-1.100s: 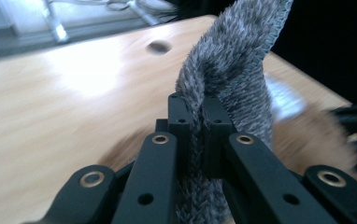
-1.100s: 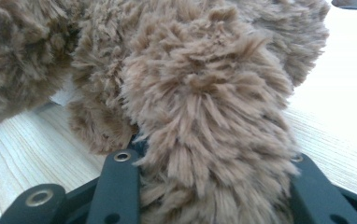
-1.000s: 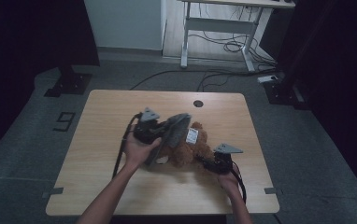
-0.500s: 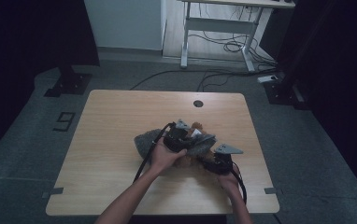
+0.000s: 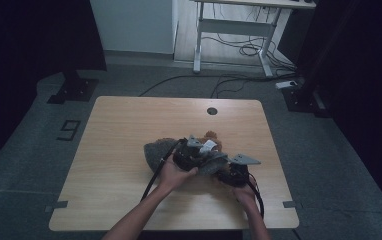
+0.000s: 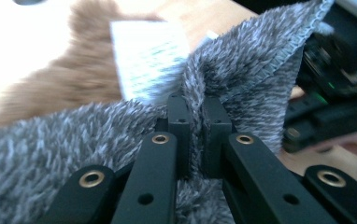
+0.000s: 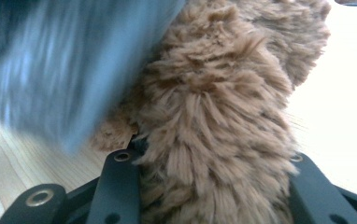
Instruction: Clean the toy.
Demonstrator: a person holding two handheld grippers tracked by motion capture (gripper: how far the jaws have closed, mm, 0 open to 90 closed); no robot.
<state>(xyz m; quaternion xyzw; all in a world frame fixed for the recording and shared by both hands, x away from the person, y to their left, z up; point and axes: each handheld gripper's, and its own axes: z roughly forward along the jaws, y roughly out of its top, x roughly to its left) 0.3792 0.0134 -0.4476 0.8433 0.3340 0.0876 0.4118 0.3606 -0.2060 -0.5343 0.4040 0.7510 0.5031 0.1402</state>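
A fold of the grey fleece cloth (image 6: pixel 242 70) is pinched between the closed jaws of the left gripper (image 6: pixel 196 109), just beyond their tips. The brown plush toy (image 7: pixel 214 140) is clamped between the jaws of the right gripper (image 7: pixel 214 196). Both are held together over the wooden table (image 5: pixel 129 125), the toy's white label (image 6: pixel 151 58) lying behind the cloth.

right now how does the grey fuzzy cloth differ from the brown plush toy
The grey fuzzy cloth is a thin sheet with a stitched hem; the brown plush toy is thick and bears a white label. The cloth is pinched in the left gripper; the toy sits between the right gripper jaws. The cloth drapes over the toy. Both are furry.
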